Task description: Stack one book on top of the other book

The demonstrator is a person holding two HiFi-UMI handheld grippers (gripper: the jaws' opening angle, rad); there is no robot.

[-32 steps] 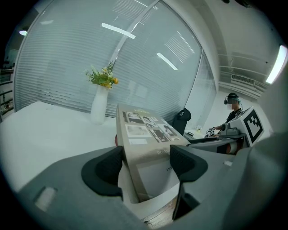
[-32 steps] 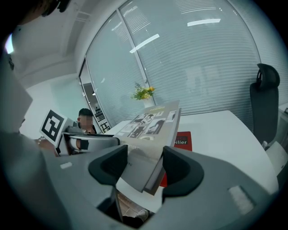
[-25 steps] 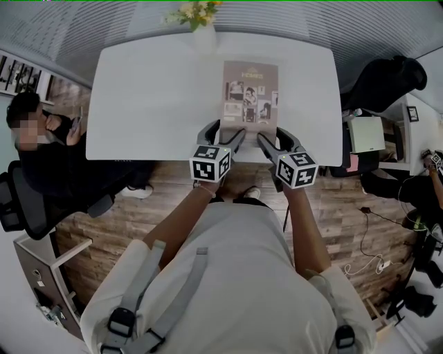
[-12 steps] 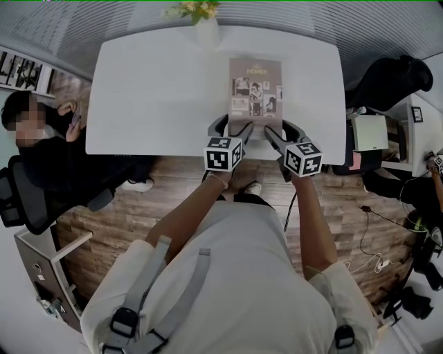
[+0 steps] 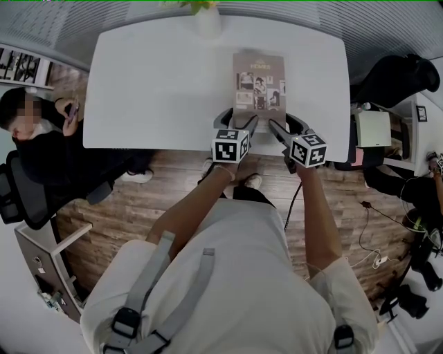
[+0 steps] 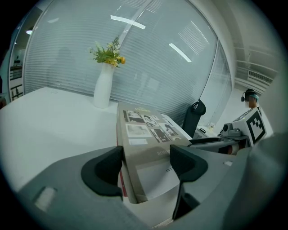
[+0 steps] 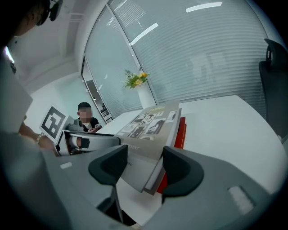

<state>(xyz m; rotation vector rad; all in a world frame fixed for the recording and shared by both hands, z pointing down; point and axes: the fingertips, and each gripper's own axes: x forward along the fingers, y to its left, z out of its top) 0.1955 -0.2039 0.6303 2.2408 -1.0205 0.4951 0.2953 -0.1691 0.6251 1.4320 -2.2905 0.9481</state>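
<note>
A taupe book (image 5: 259,79) with photos on its cover lies lengthwise near the front edge of the white table (image 5: 159,83). My left gripper (image 5: 237,124) is shut on its near left corner, my right gripper (image 5: 285,128) on its near right corner. In the left gripper view the pads sit against the taupe book (image 6: 144,126), and a red book (image 6: 120,182) shows just beneath its spine. In the right gripper view the taupe book (image 7: 150,123) is tilted over the red book (image 7: 181,132). In the head view the red book is hidden.
A white vase of flowers (image 5: 208,17) stands at the table's far edge. A person (image 5: 34,131) sits at the left end of the table. A black chair (image 5: 394,76) and a small side table (image 5: 374,128) stand to the right.
Both grippers have come down toward the table together, with the taupe book still between their jaws. The jaws have not changed.
</note>
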